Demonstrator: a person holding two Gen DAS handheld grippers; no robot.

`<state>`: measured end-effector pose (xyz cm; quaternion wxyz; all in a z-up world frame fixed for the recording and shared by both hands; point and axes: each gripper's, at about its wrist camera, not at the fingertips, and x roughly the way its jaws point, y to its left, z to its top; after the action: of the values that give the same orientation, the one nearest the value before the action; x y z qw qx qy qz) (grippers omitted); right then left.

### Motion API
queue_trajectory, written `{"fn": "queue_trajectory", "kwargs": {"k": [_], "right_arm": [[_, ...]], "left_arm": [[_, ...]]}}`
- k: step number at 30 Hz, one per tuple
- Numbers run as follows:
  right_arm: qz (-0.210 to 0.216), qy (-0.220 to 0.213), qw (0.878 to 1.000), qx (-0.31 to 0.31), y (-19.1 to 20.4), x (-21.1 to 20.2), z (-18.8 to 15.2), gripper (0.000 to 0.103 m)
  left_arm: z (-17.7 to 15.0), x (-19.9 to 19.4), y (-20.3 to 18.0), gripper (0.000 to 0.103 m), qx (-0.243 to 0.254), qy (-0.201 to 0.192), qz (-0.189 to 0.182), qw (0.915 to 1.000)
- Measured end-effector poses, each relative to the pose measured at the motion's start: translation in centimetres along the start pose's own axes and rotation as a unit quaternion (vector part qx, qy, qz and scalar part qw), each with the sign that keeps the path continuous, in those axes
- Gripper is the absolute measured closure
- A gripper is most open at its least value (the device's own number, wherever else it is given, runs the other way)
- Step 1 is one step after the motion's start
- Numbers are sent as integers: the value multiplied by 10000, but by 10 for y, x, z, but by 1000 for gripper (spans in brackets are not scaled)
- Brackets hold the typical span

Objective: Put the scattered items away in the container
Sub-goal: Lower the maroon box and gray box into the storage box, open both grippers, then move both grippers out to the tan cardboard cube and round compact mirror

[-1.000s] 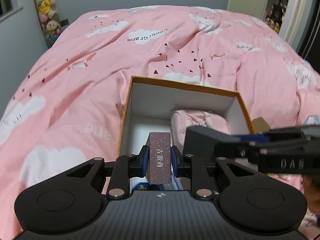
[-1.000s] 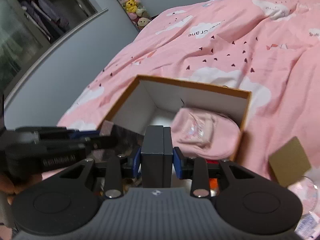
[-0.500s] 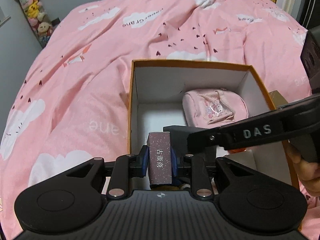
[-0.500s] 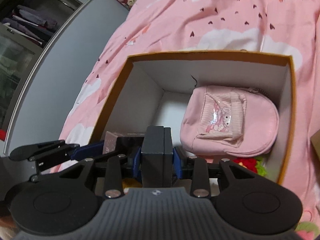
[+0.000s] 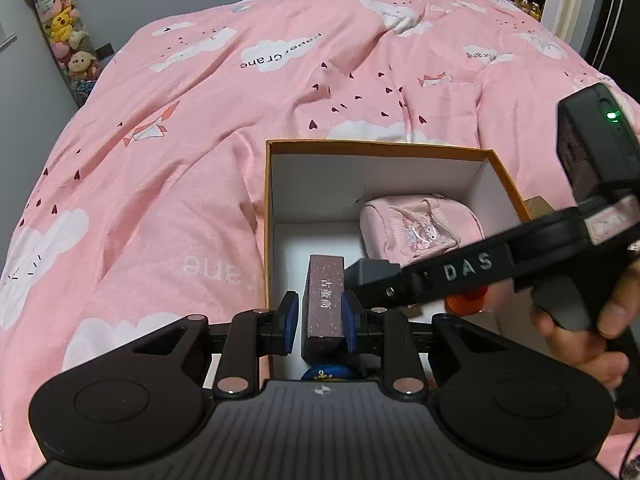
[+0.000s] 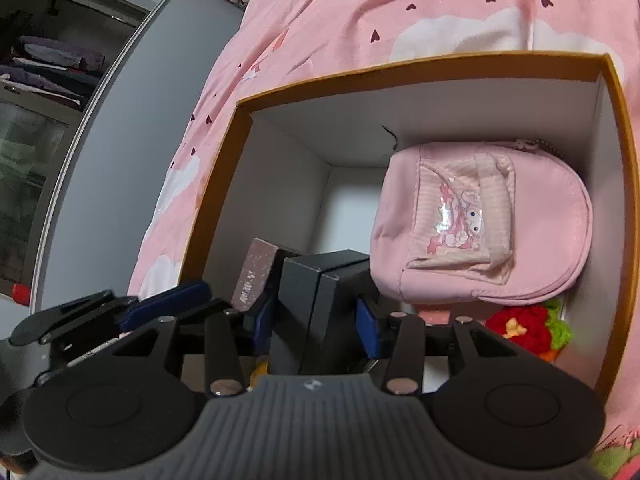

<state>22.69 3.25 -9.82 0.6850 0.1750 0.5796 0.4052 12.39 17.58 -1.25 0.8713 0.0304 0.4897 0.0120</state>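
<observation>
1. The left gripper (image 5: pixel 319 320) has its blue-padded fingers (image 5: pixel 289 321) parted, with a gap on the left side of the slim maroon speckled carton (image 5: pixel 325 303); the right pad appears to touch it.
2. The right gripper (image 6: pixel 316 318) is clamped on a matte black rectangular box (image 6: pixel 316 304).
3. Both are over the near left of the orange-rimmed white cardboard container (image 5: pixel 376 148), which sits on the pink cloud-print duvet (image 5: pixel 168 152).
4. A pink fabric pouch (image 6: pixel 484 236) with a cartoon patch lies at the far right inside.
5. The carton bears white Chinese characters; the right gripper's arm reads "DAS"; the duvet reads "paper crane".
</observation>
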Motion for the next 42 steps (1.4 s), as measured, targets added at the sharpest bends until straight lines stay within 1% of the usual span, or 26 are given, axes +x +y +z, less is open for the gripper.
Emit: {"fn": "queue_trajectory", "kwargs": {"k": [6,7,10,13,18,20,25,28,35,42], "right_arm": [[116,-94,9993,345,-6,7,3,56],[165,-93,9989,432,-7,9,3,59],[365,-82,9965,752,-12,14,7,61],[560,-2,9935,994,-14,21,8,61],[639,64,9918,1109,-15,22,4,61],[646,46,9916,1119,-18,18,-1,61],[521,-27,9933,1035,-9,25,1,57],[559,-26,9925,1083,-7,25,0,57],[383,-110,9964,743,14,23,1,57],[226,-172,9978,594,24,19,6,57]], "left_arm": [[-9,-6,1,76,-81,-70,-7,9999],[-11,-7,0,76,-90,-83,-15,9999],[-16,-11,-1,76,-91,-119,-5,9999],[-21,-15,-3,76,-41,-136,-41,9999],[-27,-14,-5,76,2,-127,-17,9999],[-29,-14,-5,76,-17,-128,1,9999],[-34,-16,-3,76,-115,-146,-43,9998],[-36,-16,-2,76,-160,-119,-3,9998],[-41,-23,-2,76,-284,-205,-26,9994],[-43,-29,-3,76,-352,-289,-54,9989]]}}
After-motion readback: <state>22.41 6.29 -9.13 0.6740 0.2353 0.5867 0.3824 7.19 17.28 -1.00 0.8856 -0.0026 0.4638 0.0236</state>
